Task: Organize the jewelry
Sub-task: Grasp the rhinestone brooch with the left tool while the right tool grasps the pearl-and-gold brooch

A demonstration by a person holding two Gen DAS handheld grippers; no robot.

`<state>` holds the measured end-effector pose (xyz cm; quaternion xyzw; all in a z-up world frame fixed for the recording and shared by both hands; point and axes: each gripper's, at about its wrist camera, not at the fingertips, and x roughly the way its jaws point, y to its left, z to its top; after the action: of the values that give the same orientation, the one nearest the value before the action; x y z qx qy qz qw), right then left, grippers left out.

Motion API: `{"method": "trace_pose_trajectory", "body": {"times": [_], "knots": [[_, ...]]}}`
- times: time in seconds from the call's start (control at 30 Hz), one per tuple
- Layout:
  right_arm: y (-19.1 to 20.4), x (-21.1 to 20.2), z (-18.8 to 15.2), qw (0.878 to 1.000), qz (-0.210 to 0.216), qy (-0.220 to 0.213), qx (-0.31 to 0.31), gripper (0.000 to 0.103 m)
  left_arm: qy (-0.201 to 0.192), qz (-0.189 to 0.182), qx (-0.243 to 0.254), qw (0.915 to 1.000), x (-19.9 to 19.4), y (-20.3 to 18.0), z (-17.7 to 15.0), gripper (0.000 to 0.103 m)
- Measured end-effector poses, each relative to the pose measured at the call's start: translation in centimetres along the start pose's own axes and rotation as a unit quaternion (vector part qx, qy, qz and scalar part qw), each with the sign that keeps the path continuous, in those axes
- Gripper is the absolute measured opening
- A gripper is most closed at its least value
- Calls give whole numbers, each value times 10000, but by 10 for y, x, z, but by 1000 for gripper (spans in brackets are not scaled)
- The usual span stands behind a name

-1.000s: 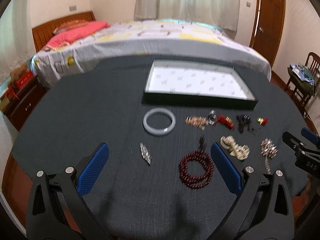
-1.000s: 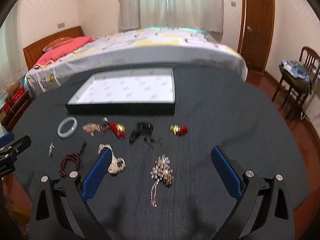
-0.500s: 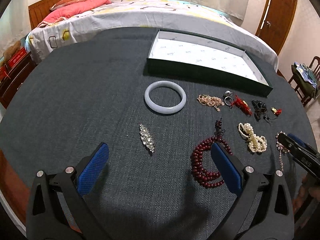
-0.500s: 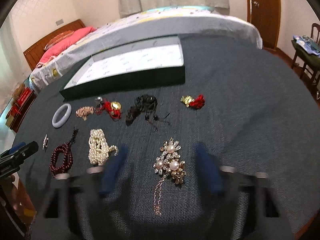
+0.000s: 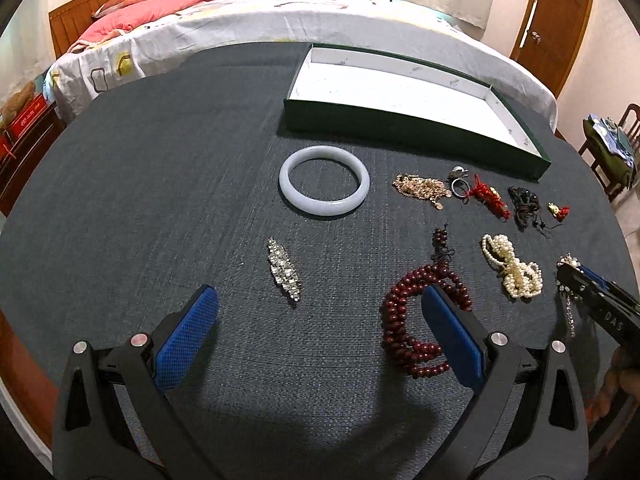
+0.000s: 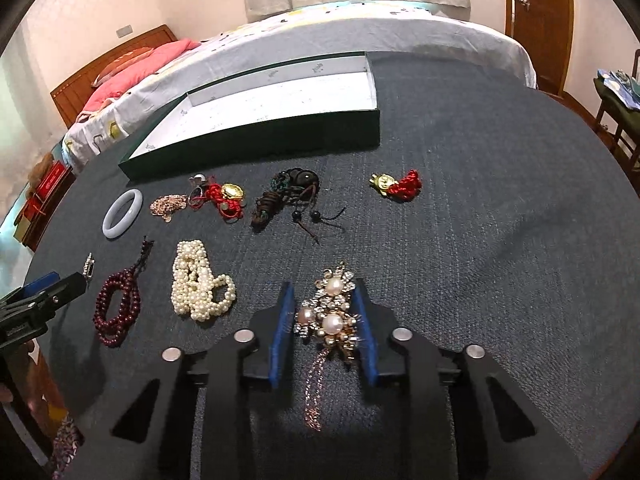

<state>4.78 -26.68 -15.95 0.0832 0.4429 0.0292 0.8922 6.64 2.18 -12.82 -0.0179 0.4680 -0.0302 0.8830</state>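
Observation:
Jewelry lies on a dark round table in front of an open, white-lined green box (image 5: 400,128) (image 6: 280,136). My right gripper (image 6: 324,292) has closed in around a pearl and gold brooch (image 6: 330,316); its blue pads touch the brooch's sides on the table. My left gripper (image 5: 316,304) is open and empty above a silver rhinestone clip (image 5: 283,269), with dark red beads (image 5: 412,320) by its right finger. A pale jade bangle (image 5: 324,180) lies in front of the box.
A pearl strand (image 6: 198,288), a gold chain (image 6: 168,205), a ring with a red knot charm (image 6: 220,194), a dark cord bracelet (image 6: 288,196) and a small gold and red charm (image 6: 398,184) lie in rows. A bed stands behind the table, a chair (image 5: 612,152) at the right.
My right gripper dropped onto the pearl brooch and its fingers closed in from wide open. My left gripper moved forward and lower toward the clip, still open.

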Motion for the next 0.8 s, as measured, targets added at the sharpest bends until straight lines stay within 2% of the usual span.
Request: {"method": "trace_pose_trajectory", "body": {"times": [0.33,0.57,0.73,0.8], "knots": [[2,1,-1,10000,78,22,-5,27,163,79,-214,9996,16,23,-3,99],[2,1,0,9999,115,3,28,27,142,261,-67,9995,27,26,1,99],[0,1,0,9998,167,16,80,27,137,327,43,9994,28,24,5,91],[0,1,0,9998,181,12,93,27,103,328,10,9994,27,27,7,78]]}}
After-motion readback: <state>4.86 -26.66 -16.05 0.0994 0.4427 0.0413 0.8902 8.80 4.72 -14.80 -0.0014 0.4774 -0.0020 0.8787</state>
